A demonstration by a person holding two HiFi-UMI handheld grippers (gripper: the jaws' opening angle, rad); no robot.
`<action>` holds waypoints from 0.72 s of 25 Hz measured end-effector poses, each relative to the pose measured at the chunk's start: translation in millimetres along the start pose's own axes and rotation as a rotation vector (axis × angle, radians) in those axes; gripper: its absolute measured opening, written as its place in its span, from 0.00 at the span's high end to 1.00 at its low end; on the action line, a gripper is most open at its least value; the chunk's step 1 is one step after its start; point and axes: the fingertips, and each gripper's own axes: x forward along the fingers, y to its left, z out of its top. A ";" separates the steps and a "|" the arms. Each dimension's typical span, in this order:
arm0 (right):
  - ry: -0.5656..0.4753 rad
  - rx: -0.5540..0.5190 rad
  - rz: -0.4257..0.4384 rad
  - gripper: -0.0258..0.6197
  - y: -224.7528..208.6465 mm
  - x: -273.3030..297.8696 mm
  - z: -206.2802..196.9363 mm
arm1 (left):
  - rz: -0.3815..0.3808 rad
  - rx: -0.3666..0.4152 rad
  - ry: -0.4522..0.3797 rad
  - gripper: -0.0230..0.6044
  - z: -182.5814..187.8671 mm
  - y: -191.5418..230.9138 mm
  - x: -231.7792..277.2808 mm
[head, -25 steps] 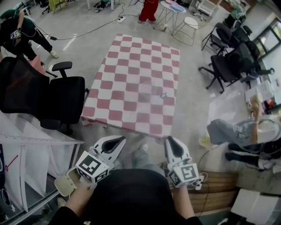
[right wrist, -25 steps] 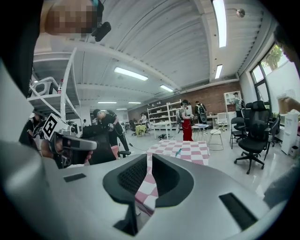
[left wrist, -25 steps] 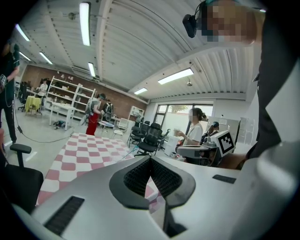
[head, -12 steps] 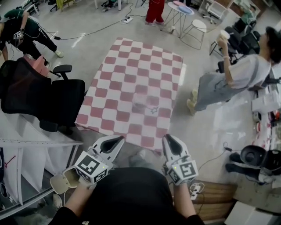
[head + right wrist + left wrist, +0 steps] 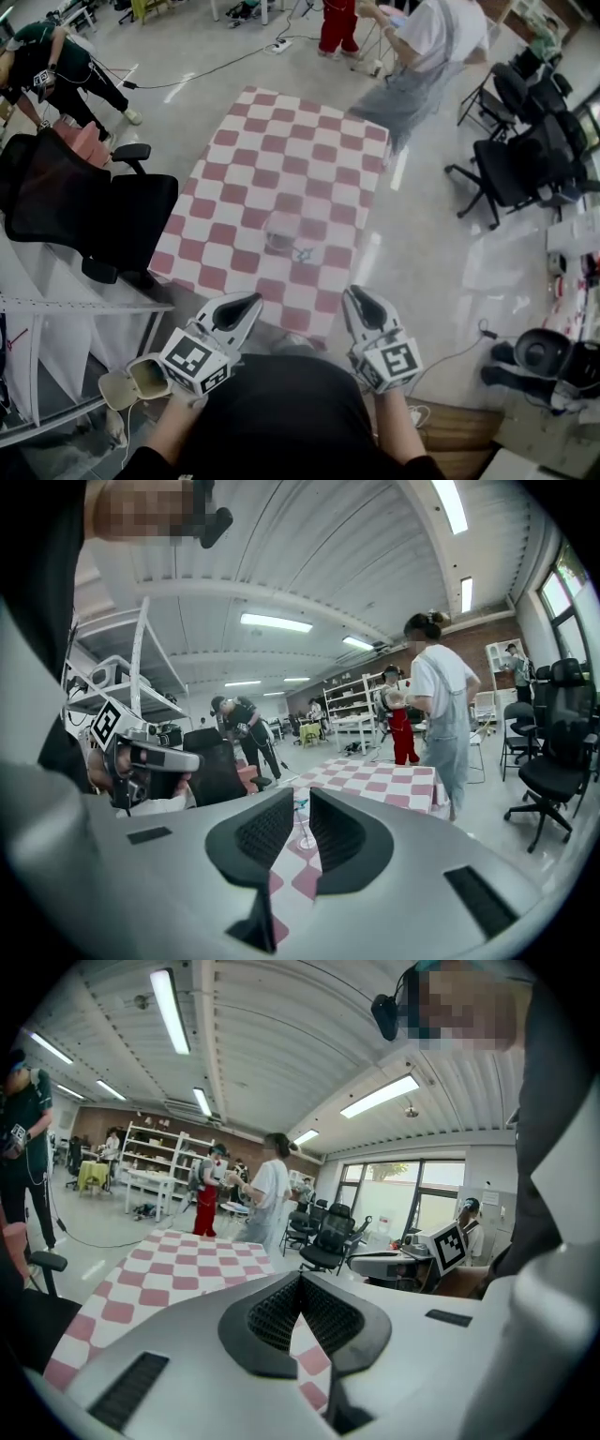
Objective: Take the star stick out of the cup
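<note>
One teal star stick (image 5: 302,252) in cup (image 5: 278,242)

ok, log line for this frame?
phase: pre-reach | left claw: shut, empty | right claw: shut, empty | star stick: in cup, on checkered table

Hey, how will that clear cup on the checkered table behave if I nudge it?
The cup looks clear and slight, so it is probably light and easy to tip. The star stick leaning out past its rim likely adds leverage.
</note>
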 end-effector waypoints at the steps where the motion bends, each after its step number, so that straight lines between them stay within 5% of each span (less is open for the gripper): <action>1: -0.005 -0.002 0.009 0.89 -4.7 1.0 0.0 | 0.005 -0.002 -0.001 0.90 0.9 -1.0 3.8; 8: 0.054 -0.027 0.065 0.81 -16.4 17.7 -6.0 | 0.026 -0.005 0.014 0.90 4.4 0.0 15.3; 18: 0.181 -0.077 0.128 0.57 1.7 62.0 -18.9 | 0.029 -0.022 0.026 0.90 8.7 31.4 7.9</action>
